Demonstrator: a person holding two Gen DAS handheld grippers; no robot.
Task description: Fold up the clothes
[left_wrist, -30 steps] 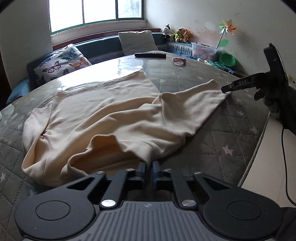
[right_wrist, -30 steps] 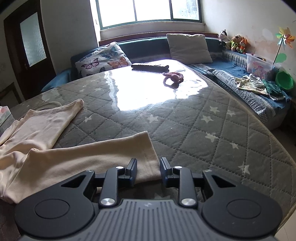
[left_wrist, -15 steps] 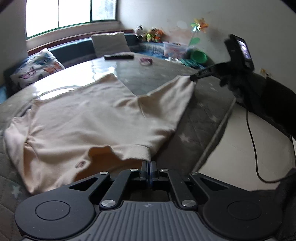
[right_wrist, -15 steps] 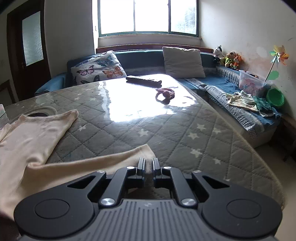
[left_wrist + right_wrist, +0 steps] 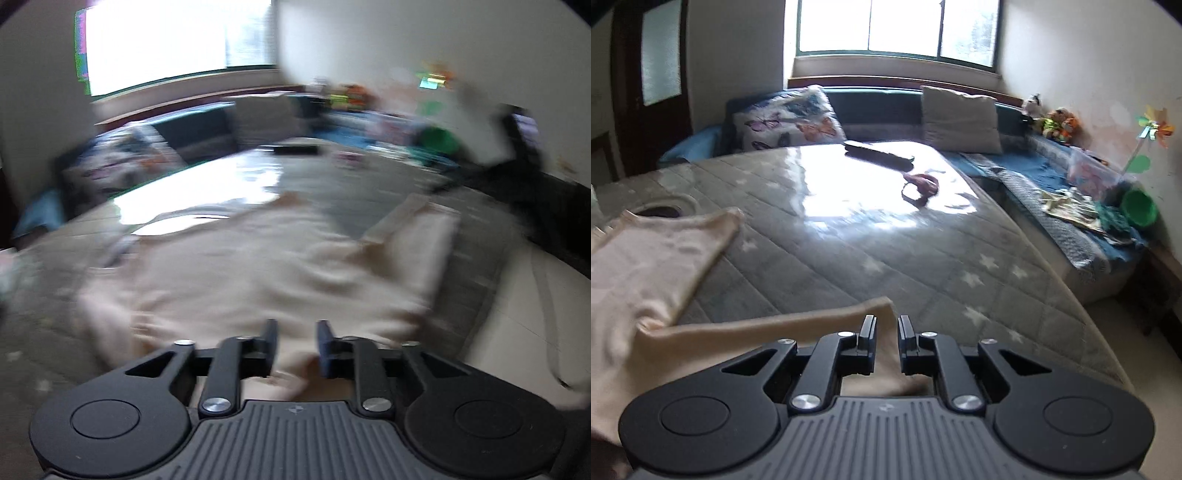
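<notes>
Cream cloth covers much of the near side of the quilted grey mattress (image 5: 923,258) — a pale sweater (image 5: 258,266) lying spread out, its body towards the left and one sleeve (image 5: 783,325) running out to the right along the near edge.

From the left wrist view, which is badly blurred, the left gripper (image 5: 297,343) sits just over the near hem of the sweater. Its jaws are opening, with a clear gap between them; cloth shows in that gap and below it, but the pads do not seem to press on it. At the far right of that view a dark shape — the right gripper (image 5: 517,147) and the hand behind it — shows near the end of the sleeve.

From the right wrist view, the right gripper (image 5: 886,332) has its jaws narrowly apart and opening. The end of the sleeve lies between and under them, yet daylight shows on both sides of the gap, and the pads are not clamped on the cloth.

Further back on the mattress lie a dark remote control (image 5: 879,153) and a small pink toy (image 5: 921,184), well apart from the sweater. Against the back wall stand a butterfly cushion (image 5: 786,122) and a plain grey cushion (image 5: 960,120). A green bowl (image 5: 1139,208) sits on the bench at the right.
</notes>
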